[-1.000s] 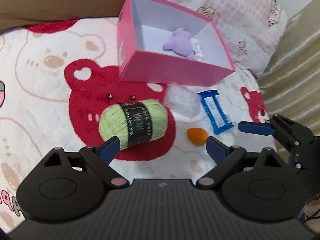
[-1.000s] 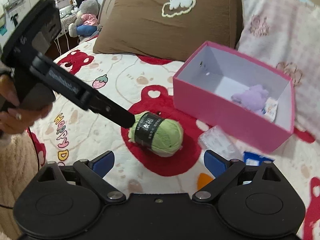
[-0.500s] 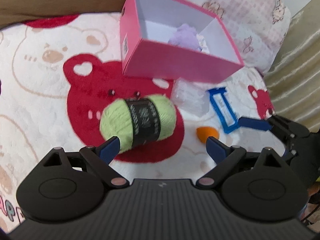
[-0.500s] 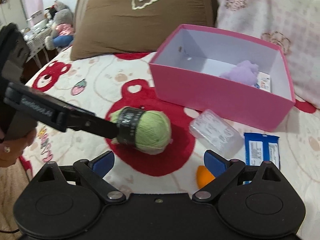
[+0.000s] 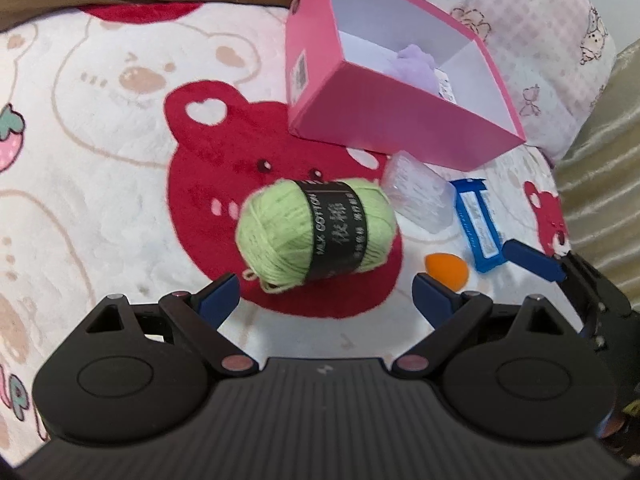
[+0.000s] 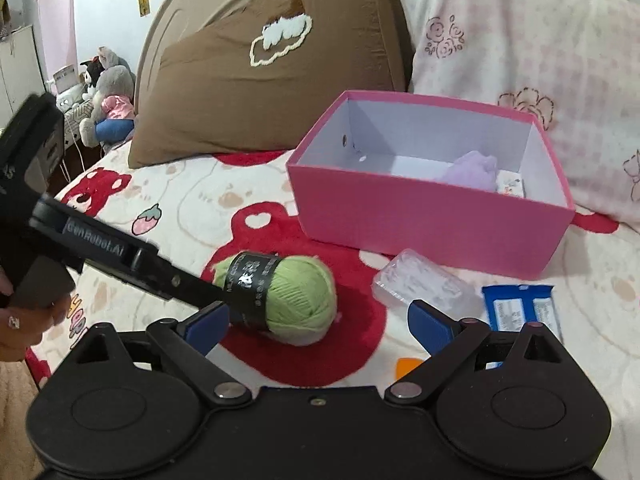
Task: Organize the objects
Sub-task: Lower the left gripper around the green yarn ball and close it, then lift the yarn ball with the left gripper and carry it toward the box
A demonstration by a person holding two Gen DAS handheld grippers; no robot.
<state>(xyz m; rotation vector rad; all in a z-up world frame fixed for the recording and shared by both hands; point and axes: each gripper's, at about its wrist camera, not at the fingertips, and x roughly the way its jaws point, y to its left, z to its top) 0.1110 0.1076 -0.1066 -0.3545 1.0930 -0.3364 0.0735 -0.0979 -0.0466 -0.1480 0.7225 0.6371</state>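
A green yarn ball (image 5: 316, 236) with a black label lies on the bed's red bear print, just ahead of my open left gripper (image 5: 326, 296). It also shows in the right wrist view (image 6: 286, 298). An open pink box (image 5: 400, 92) behind it holds a purple plush toy (image 5: 416, 62); both show in the right wrist view, the box (image 6: 432, 216) and the toy (image 6: 472, 170). A clear plastic case (image 5: 418, 192), a blue packet (image 5: 478, 224) and an orange sponge (image 5: 446, 268) lie to the right. My right gripper (image 6: 318, 322) is open and empty above the blanket.
A brown pillow (image 6: 272, 76) and a pink floral pillow (image 6: 520, 48) stand behind the box. The left gripper's body (image 6: 100, 256) reaches in from the left in the right wrist view. Stuffed toys (image 6: 106, 96) sit far left. A gold cover (image 5: 604, 160) lies at the right.
My left gripper has moved closer to the yarn ball, which now looks larger between the fingers. My right gripper has shifted right and lower, towards the case and packet.
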